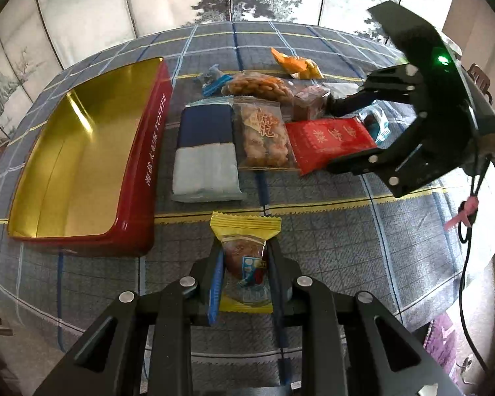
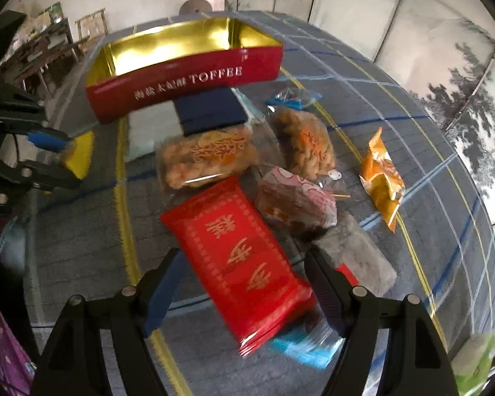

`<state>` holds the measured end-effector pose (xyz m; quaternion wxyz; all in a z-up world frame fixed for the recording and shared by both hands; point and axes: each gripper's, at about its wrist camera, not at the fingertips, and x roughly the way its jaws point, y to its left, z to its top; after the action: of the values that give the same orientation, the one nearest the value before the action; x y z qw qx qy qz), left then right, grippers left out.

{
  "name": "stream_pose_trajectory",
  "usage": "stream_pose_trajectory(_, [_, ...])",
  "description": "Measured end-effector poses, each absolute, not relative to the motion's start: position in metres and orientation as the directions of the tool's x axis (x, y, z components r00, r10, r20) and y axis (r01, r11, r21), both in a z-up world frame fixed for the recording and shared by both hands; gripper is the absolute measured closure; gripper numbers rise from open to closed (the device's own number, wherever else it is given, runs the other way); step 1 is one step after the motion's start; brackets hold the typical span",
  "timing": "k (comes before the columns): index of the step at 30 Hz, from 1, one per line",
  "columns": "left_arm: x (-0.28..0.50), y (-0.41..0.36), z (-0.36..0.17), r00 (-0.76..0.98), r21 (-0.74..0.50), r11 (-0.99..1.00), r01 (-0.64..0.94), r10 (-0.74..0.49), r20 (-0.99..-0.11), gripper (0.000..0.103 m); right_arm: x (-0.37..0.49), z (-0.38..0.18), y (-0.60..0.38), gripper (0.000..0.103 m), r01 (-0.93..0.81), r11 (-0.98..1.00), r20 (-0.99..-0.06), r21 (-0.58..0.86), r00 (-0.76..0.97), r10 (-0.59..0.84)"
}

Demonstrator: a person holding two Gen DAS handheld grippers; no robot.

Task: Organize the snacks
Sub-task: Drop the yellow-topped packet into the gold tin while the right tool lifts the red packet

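My left gripper [image 1: 244,257] is shut on a yellow-edged snack packet [image 1: 246,254], held above the checked cloth just right of the red toffee tin [image 1: 148,165] with its empty gold inside. The tin also shows in the right wrist view [image 2: 188,82]. My right gripper [image 2: 244,270] is open, its fingers either side of the red snack packet [image 2: 241,264], which lies on the cloth. In the left wrist view the right gripper [image 1: 333,135] stands over the right end of that red packet [image 1: 326,138].
On the cloth lie a blue-and-grey packet [image 1: 204,151], two clear bags of fried snacks [image 1: 264,135] [image 1: 257,87], an orange packet [image 1: 295,62], a pink-wrapped cake [image 2: 293,198], a grey bar [image 2: 356,254] and blue wrappers [image 2: 310,346]. Folding screens stand behind the table.
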<state>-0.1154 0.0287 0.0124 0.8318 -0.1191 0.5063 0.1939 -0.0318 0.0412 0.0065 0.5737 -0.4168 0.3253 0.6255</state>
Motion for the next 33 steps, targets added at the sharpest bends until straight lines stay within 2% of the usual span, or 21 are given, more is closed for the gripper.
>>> stream_pose_trajectory(3, [-0.117, 0.030, 0.013, 0.411, -0.008, 0.895, -0.446, 0.197, -0.890, 0.082, -0.028, 0.004, 0.053, 0.025, -0.989, -0.145, -0.908, 0.003, -0.063, 0.414])
stream_pose_trajectory(6, [-0.120, 0.032, 0.016, 0.415, -0.010, 0.891, -0.453, 0.201, -0.887, 0.082, -0.028, 0.005, 0.061, 0.027, -0.992, -0.126, -0.926, 0.008, -0.055, 0.374])
stream_pose_trajectory(9, [-0.124, 0.034, 0.021, 0.422, -0.016, 0.888, -0.459, 0.202, -0.884, 0.082, -0.034, 0.008, 0.060, 0.038, -0.997, -0.076, -0.931, -0.006, -0.022, 0.364])
stream_pose_trajectory(11, [-0.127, 0.033, 0.025, 0.431, -0.016, 0.888, -0.460, 0.207, -0.878, 0.082, -0.043, 0.010, 0.053, 0.050, -0.999, -0.037, -0.928, -0.009, -0.005, 0.373])
stream_pose_trajectory(13, [-0.131, 0.032, 0.029, 0.438, -0.015, 0.888, -0.460, 0.212, -0.874, 0.082, -0.052, 0.010, 0.040, 0.052, -1.000, 0.005, -0.917, -0.025, 0.025, 0.398])
stream_pose_trajectory(22, [-0.141, 0.035, 0.050, 0.467, -0.044, 0.890, -0.454, 0.196, -0.862, 0.082, -0.077, 0.007, -0.006, 0.055, -0.977, 0.214, -0.829, 0.001, 0.118, 0.546])
stream_pose_trajectory(33, [-0.142, 0.093, 0.087, 0.475, -0.057, 0.863, -0.503, 0.220, -0.852, 0.081, -0.080, 0.001, -0.018, 0.055, -0.959, 0.284, -0.780, 0.022, 0.161, 0.604])
